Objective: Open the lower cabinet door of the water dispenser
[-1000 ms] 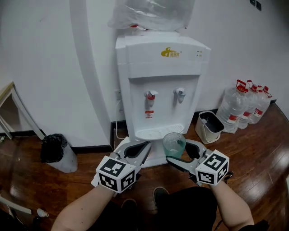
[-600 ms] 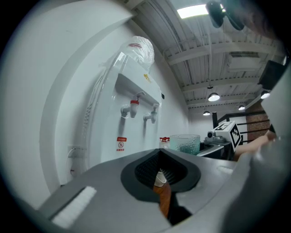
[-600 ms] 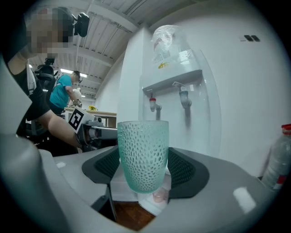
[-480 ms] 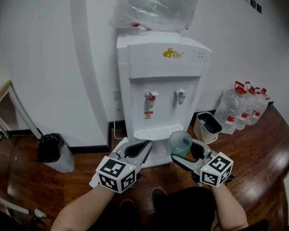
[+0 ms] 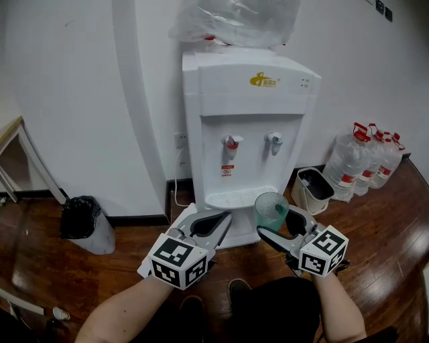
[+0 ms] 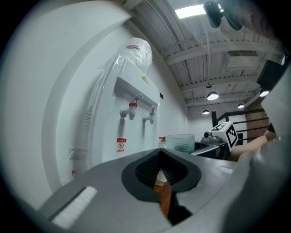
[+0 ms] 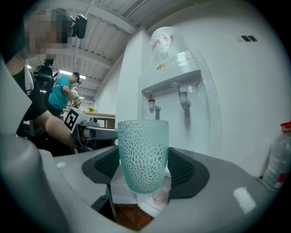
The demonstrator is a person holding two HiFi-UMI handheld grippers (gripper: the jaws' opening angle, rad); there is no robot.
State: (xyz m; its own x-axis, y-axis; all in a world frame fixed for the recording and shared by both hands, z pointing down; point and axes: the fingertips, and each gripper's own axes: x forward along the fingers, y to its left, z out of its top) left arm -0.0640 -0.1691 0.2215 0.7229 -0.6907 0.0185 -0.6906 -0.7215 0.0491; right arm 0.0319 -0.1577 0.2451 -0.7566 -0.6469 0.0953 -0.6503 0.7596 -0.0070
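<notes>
The white water dispenser [image 5: 251,120] stands on the wooden floor [image 5: 395,234] against a white wall, with a plastic-wrapped bottle [image 5: 234,20] on top and two taps [image 5: 232,143] above the drip tray [image 5: 238,199]. The lower cabinet door [image 5: 242,231] lies below that tray. Both grippers cover most of it in the head view, leaving only a white strip between them, so I cannot tell whether it is shut or ajar. The left gripper [image 5: 224,218] is held level just in front of the dispenser's base. Its fingers have just been opening and stand slightly spread, with nothing between them. The right gripper [image 5: 275,221] is beside it, its fingers pinching an upright, dimpled green-tinted glass [image 5: 271,209] by its sides. A black-bagged waste bin [image 5: 86,223] stands at the left, a small white pail [image 5: 312,189] and several water bottles [image 5: 365,161] at the right.
</notes>
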